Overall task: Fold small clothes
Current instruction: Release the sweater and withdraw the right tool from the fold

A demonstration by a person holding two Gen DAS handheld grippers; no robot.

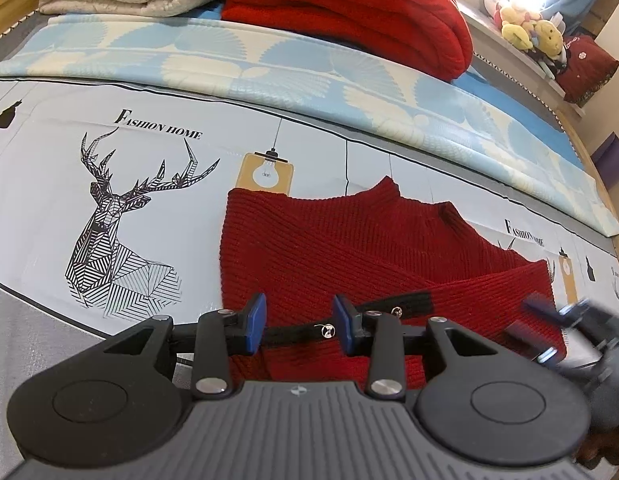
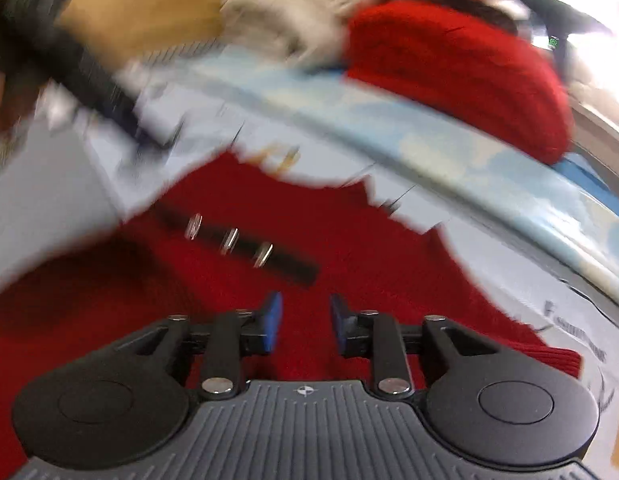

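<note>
My left gripper (image 1: 299, 322) jaws spread, nothing pinched; red knit sweater (image 1: 349, 240) flat on printed bed cover (image 1: 49, 184), under and ahead of fingers. My right gripper (image 2: 305, 322) jaws apart too, empty, sweater directly beneath; that view blurred.

Risk: pads snag black button strip (image 1: 389, 312) just past left fingertips, dragging folded sleeve crooked.

Count: one sweater, three buttons, two grippers.

Small red ribbed knit sweater (image 1: 349, 240) lies flat, black buttoned strip across it.
</note>
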